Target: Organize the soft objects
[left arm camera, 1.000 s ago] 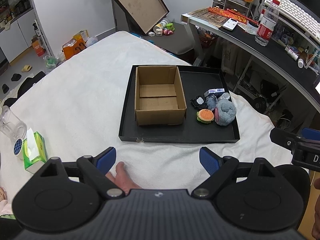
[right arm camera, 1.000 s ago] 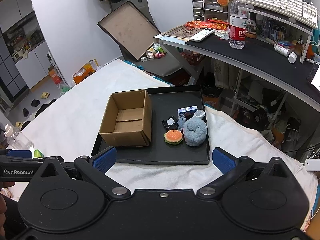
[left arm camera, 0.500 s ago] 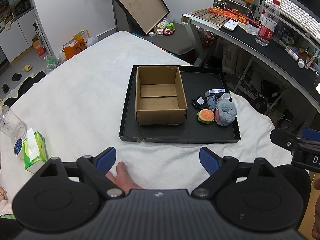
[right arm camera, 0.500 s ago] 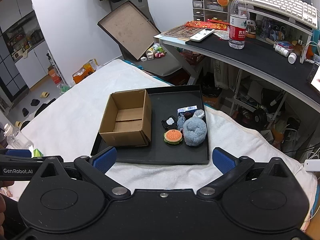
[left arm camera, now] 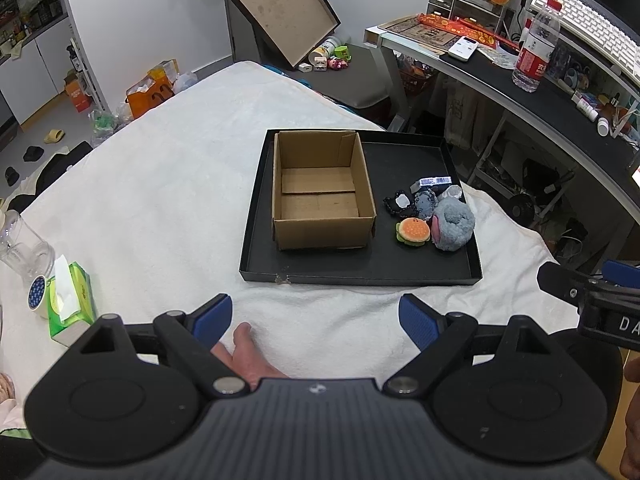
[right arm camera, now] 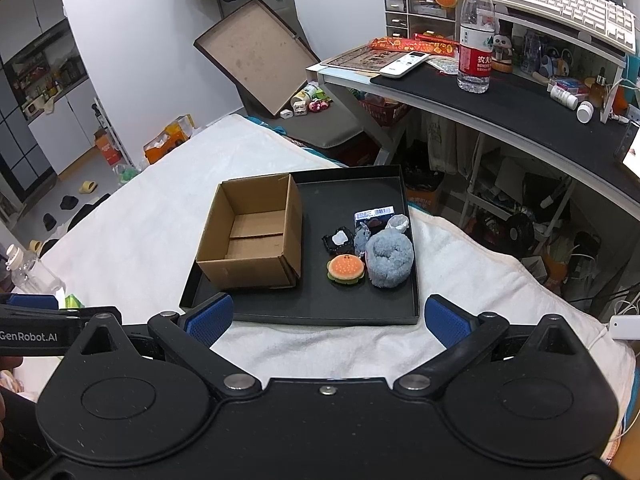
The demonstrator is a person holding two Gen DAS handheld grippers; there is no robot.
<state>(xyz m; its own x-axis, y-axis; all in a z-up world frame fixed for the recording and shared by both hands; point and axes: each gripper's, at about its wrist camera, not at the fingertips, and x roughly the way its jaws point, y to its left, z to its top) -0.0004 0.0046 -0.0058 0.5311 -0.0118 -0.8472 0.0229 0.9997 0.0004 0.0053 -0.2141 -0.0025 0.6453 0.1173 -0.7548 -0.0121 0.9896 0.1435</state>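
A black tray (left arm camera: pixel 360 276) (right arm camera: pixel 320 314) lies on the white blanket. An empty cardboard box (left arm camera: pixel 322 194) (right arm camera: pixel 252 236) stands in its left half. To the right of the box sit a grey-blue plush (left arm camera: pixel 454 226) (right arm camera: pixel 390 258), a burger toy (left arm camera: pixel 413 231) (right arm camera: pixel 345 268), a small black toy (left arm camera: pixel 398 202) (right arm camera: pixel 339 239) and a blue-white carton (left arm camera: pixel 434 181) (right arm camera: pixel 374 213). My left gripper (left arm camera: pixel 316 318) is open and empty, short of the tray's near edge. My right gripper (right arm camera: pixel 328 316) is open and empty above that near edge, and part of it (left arm camera: pixel 588 292) shows in the left wrist view.
A green tissue pack (left arm camera: pixel 70 304) and a clear glass (left arm camera: pixel 24 248) stand on the blanket at left. A desk (right arm camera: pixel 520 108) with a water bottle (right arm camera: pixel 475 36) runs along the right. A bare foot (left arm camera: pixel 246 348) rests under the left gripper. A leaning box lid (left arm camera: pixel 276 8) stands behind.
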